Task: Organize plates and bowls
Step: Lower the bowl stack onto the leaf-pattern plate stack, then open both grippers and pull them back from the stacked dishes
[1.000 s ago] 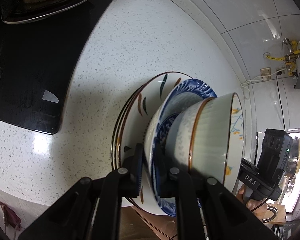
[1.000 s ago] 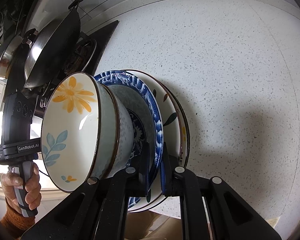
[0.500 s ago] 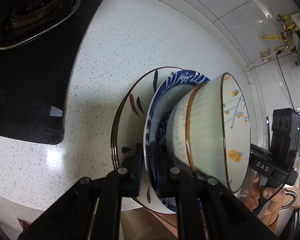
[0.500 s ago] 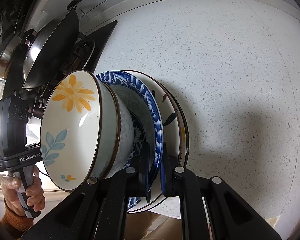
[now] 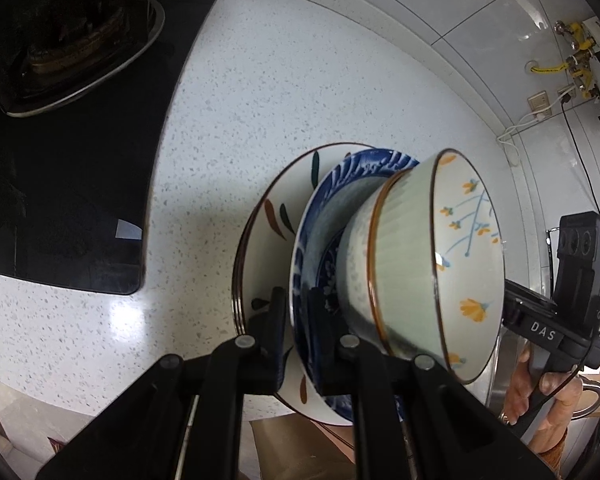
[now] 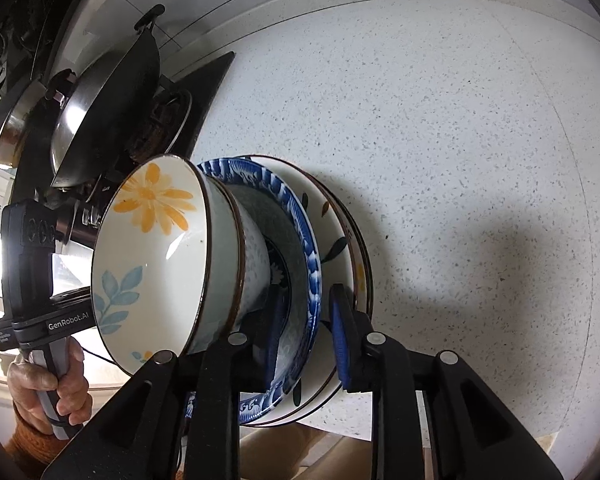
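A stack of white leaf-painted plates (image 5: 268, 200) carries a blue patterned plate (image 5: 364, 164) and two nested bowls, the top one with yellow flowers (image 5: 404, 264). It sits at the front edge of the speckled counter (image 5: 260, 80). My left gripper (image 5: 296, 320) is shut on the plate rims, one finger under the white plates and one inside the blue plate. From the opposite side, my right gripper (image 6: 306, 336) straddles the same rims. Its jaws are opening, and the blue pads (image 6: 340, 340) stand off the blue plate (image 6: 300, 216) and the white plates (image 6: 336, 216).
A black hob (image 5: 80, 180) with a burner (image 5: 80, 52) lies beside the stack, and a steel wok (image 6: 108, 108) sits on it. Tiled wall, a socket and yellow gas fittings (image 5: 576, 40) stand behind. A person's hand (image 6: 52, 384) grips the left handle.
The right gripper's fingers have spread apart off the plate rims they were clamping. The left gripper keeps its grip; its view has rolled and shifted a little.
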Demonstrator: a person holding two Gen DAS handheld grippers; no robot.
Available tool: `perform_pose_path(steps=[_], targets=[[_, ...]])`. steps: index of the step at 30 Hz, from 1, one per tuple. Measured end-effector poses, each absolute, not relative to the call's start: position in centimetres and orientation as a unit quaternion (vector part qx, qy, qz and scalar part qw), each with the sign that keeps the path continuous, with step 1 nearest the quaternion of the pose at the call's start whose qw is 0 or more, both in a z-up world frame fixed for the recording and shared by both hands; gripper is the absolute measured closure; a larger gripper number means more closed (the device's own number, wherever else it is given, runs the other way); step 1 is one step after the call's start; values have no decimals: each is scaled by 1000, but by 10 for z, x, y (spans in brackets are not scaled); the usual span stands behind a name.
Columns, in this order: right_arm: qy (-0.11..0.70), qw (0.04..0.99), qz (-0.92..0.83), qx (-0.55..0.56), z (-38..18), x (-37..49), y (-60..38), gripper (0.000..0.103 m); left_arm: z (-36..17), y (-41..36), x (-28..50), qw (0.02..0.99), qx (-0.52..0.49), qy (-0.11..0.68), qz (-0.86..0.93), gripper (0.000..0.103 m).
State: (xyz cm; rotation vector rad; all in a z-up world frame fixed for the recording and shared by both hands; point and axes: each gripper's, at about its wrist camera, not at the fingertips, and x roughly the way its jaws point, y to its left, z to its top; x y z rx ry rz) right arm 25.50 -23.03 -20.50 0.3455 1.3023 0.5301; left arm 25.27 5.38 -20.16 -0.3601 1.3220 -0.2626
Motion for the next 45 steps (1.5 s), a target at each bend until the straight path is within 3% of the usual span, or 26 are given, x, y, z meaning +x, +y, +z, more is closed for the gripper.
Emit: perform_pose_path(steps=[3,5,15,17,18,19,20,22,28,31,34,45], targets=[[596,751,242,148,-203,254,-229,81,-199,57,254,767,-177,605,-120,91],[595,751,243,150,-203,253,-229,81,-197,57,254,769,-179,601,-123,76],[583,761,243,148,-197,245,-232,77,-184,71,240,792,-179,571,-125,68],[577,768,241,142,-193,241,-236,74,-178,75,235,805,-162,560,-108,48],[574,772,236,136,-191,240,-237,66,-176,76,233,810,-158,555,-102,42],[573,782,215,118,-189,238,-238,48,-174,80,231,813,-159,550,-100,33],[568,790,204,108,-188,236,-241,41,-173,84,229,813,-168,547,-105,22],[565,790,205,122,-187,234,-248,36,-170,88,225,818,-165,541,-106,15],[562,788,205,146,-187,224,-259,8,-155,83,216,841,-132,514,-108,14],[554,796,200,142,-182,217,-260,2,-147,83,210,852,-124,496,-113,12],[548,801,194,146,-179,210,-263,1,-137,77,206,865,-105,477,-119,1],[502,841,130,153,-160,186,-281,1,-103,66,175,909,-49,401,-104,1]])
